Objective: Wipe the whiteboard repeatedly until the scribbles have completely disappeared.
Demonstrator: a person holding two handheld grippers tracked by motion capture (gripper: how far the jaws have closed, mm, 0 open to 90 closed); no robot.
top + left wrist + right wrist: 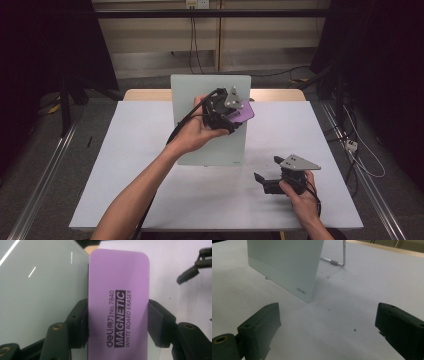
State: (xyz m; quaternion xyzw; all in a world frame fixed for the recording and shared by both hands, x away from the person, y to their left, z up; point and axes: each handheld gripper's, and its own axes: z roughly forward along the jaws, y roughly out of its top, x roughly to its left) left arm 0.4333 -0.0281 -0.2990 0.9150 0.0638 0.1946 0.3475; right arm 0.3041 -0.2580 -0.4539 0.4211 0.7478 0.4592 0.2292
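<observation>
Eraser: purple magnetic whiteboard eraser (117, 307), pinched at its two long edges by left gripper (235, 116), printed side toward that gripper's camera.
Eraser place: raised above the worktop (125, 165), in front of the upper right part of the glass board (200, 95), near its right edge; contact with the glass cannot be told.
Glass board: pale green, standing tilted on a metal wire stand (338, 262), lower edge on the worktop, small brand mark at one lower corner.
Left gripper state: pressed on the eraser, both pads tight on its sides, no gap seen.
Right gripper (272, 181): spread wide, nothing between the jaws, low over the worktop to the right of the board, well apart from it.
Step in hand: probably wiping the board, or setting the magnetic eraser on it.
Doing it well: keep the hidden back face of the eraser flat and parallel to the glass before contact; press lightly, because the board leans only on a thin stand and can slide or tip backward.
Grip advice: hold the pinch firm and centred, so that the eraser does not rotate between the pads.
Help from other hand: right gripper possibly useful for steadying the lower edge of the board.
Containers: none on the worktop; nothing to report inside anything.
</observation>
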